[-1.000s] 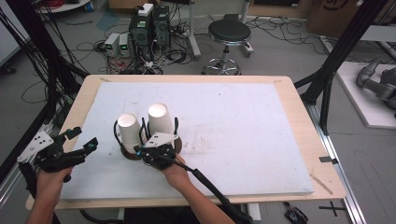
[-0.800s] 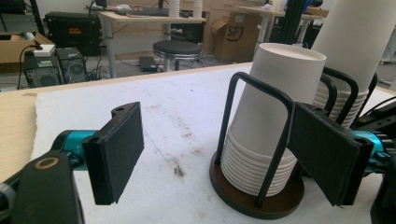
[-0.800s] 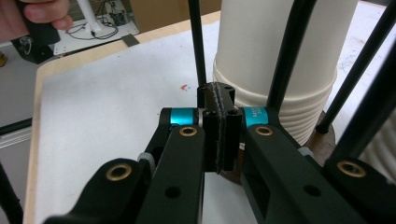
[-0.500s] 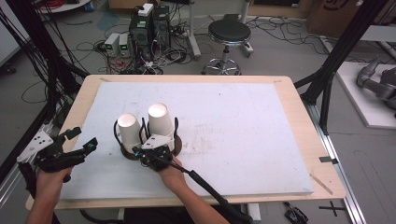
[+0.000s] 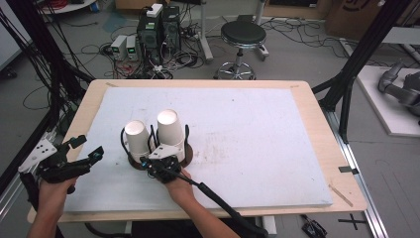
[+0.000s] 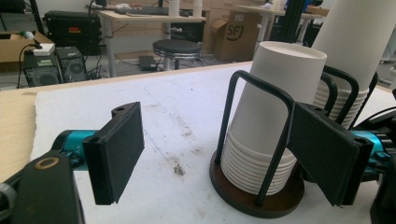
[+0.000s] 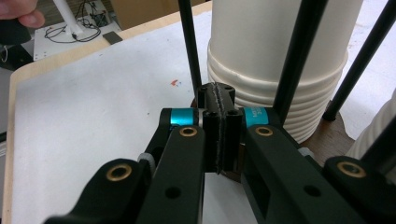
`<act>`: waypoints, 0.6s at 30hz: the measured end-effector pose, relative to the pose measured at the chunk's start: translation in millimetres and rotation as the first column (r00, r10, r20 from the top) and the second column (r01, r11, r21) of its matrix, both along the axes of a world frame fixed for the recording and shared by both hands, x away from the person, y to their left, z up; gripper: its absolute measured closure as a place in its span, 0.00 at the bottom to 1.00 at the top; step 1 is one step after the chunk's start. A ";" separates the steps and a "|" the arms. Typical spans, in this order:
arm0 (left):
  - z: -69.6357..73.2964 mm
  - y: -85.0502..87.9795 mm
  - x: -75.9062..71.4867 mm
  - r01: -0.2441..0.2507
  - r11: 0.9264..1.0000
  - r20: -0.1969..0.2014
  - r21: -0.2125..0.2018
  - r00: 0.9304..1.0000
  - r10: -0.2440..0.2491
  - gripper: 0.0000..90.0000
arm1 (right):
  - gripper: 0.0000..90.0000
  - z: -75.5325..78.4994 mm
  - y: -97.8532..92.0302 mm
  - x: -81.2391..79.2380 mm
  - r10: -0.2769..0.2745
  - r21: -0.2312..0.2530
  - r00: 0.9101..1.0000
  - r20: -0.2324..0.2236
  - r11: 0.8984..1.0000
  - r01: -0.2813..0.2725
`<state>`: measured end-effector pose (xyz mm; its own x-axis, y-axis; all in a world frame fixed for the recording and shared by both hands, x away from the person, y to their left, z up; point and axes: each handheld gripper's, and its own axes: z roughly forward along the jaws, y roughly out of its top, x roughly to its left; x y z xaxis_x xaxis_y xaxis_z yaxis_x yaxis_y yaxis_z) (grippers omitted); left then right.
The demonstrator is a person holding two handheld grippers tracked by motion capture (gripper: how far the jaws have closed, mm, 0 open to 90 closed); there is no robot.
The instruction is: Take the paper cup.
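Two stacks of upturned white paper cups stand in black wire holders on round dark bases, the left stack (image 5: 135,140) beside the taller right stack (image 5: 168,127). My right gripper (image 5: 154,157) sits at the front of the two bases. Its jaws are shut, pads (image 7: 218,126) pressed together with nothing seen between them, right by a wire upright (image 7: 189,46) and the cup stack (image 7: 275,70). My left gripper (image 5: 84,151) is open over the table's left edge. In the left gripper view its jaws (image 6: 219,149) stand wide apart, and the nearer cup stack (image 6: 273,107) rises beyond them.
The white mat (image 5: 247,129) covers most of the wooden table (image 5: 317,99). Behind the table are a black stool (image 5: 242,37), computer boxes (image 5: 158,27) and cables on the floor. A black frame leg (image 5: 346,84) stands at the right.
My right gripper has edged slightly to the left at the foot of the holders. The cups and my left gripper have stayed put.
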<state>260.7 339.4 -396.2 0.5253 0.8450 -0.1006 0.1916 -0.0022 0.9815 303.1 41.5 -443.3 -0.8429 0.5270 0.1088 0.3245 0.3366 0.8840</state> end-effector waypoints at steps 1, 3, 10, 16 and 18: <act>0.0 -0.1 0.1 0.000 1.000 -0.001 0.001 1.000 0.000 0.21 | 1.00 0.0 0.5 -0.6 -0.004 -0.006 1.000 0.007 1.000 0.004; 0.0 -0.3 0.1 0.000 1.000 0.000 0.000 1.000 0.000 0.21 | 1.00 -0.1 1.6 -1.4 -0.013 -0.003 1.000 0.011 1.000 0.013; -0.6 0.2 0.1 -0.002 1.000 -0.002 -0.001 1.000 0.002 0.21 | 1.00 0.8 3.2 -2.3 -0.031 -0.004 1.000 0.002 1.000 0.031; -1.0 0.4 0.1 -0.001 1.000 -0.003 -0.001 1.000 0.001 0.21 | 1.00 1.7 4.7 -3.5 -0.053 -0.002 0.998 -0.015 0.999 0.053; -1.1 0.2 0.0 0.000 1.000 -0.004 -0.001 1.000 0.000 0.22 | 1.00 2.5 5.4 -4.0 -0.061 -0.007 0.998 -0.018 0.998 0.061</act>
